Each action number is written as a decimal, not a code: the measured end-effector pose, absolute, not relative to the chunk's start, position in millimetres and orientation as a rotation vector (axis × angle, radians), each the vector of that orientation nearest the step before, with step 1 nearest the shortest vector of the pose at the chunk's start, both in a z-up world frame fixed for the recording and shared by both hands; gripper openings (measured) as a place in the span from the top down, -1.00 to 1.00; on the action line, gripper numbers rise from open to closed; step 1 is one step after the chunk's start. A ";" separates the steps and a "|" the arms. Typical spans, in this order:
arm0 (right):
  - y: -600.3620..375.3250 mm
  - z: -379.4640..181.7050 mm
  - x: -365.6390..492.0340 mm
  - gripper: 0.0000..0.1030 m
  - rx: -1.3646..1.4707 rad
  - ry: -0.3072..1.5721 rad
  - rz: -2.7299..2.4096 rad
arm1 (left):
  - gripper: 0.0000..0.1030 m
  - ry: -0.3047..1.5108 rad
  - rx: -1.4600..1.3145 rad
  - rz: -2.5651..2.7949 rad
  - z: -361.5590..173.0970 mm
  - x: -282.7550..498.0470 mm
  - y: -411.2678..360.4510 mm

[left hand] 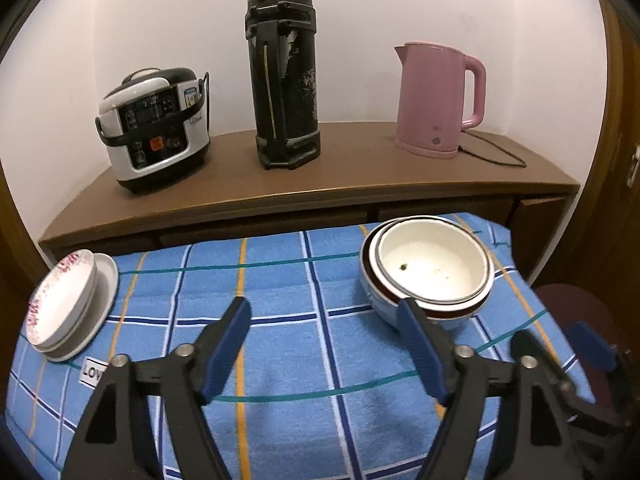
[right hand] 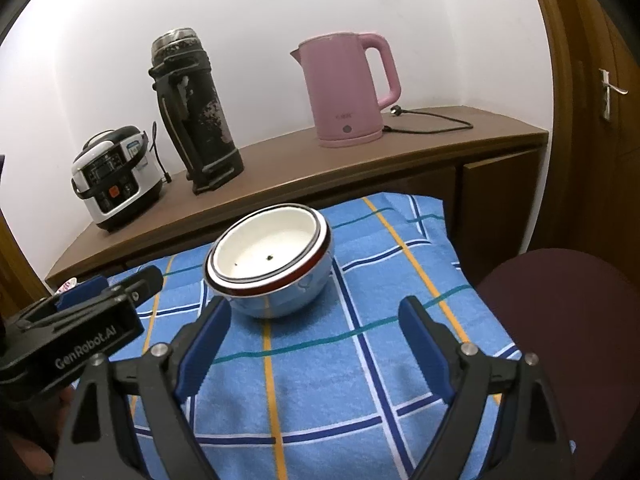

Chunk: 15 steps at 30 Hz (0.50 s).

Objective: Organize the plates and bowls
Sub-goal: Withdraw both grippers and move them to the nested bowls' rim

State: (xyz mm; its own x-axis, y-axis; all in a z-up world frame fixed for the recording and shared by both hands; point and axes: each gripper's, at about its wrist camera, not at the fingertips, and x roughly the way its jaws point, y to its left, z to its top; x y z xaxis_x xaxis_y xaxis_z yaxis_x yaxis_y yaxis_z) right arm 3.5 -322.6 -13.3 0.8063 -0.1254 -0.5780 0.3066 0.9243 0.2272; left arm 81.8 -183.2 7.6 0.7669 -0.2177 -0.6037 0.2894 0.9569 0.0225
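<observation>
L tongs (left hand: 324,322) wide, nothing btwn the blue pads, hovering over the blue plaid cloth (left hand: 288,360) that covers the surface. R tongs (right hand: 316,320) also wide, empty, over same cloth.

Bowls: nested stack of bowls (left hand: 432,268) sits on the cloth at far right in L wrist view, just beyond the tip of the L tongs' right-hand finger (left hand: 420,348); that tip overlaps the stack's near rim in the pic, contact can't tell. Inner bowl white inside w/ a few small dark/green specks, red-brown rim band, outer bowl pale bluish-white. In R wrist view same stack (right hand: 272,260) is ahead and a bit left of centre, near the R tongs' left-hand finger (right hand: 204,344) but apart from it.

Plates: stack of plates (left hand: 60,308) at far left edge of cloth in L wrist view, top one w/ pink floral rim, a plain white plate under it, stack looks tilted twd cam (fisheye, can't be sure). Well apart from bowls. In R wrist view only a sliver of it shows behind the L tongs' body.

L tongs' body shows low left in R view, white lettering on side.

Behind the cloth: brown wooden sideboard (left hand: 320,176) against white wall w/ rice cooker (left hand: 154,128) at left, tall black worn thermos (left hand: 282,76) mid, pink kettle (left hand: 436,100) right w/ black cord (left hand: 496,152) trailing. Dark maroon stool seat (right hand: 560,320) at right beside the cloth. Wooden door w/ handle (right hand: 610,92) far right.
</observation>
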 end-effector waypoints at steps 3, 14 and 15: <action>-328.6 -11.3 1.7 -0.78 0.320 0.577 -0.242 | -0.55 0.631 0.130 -0.272 5.6 83.9 -183.8; -354.5 -11.1 27.2 -0.78 0.341 0.590 -0.246 | -0.56 0.626 0.126 -0.258 4.6 103.3 -190.3; -356.0 -10.2 29.6 -0.78 0.341 0.585 -0.246 | -0.56 0.624 0.121 -0.261 5.0 105.8 -190.5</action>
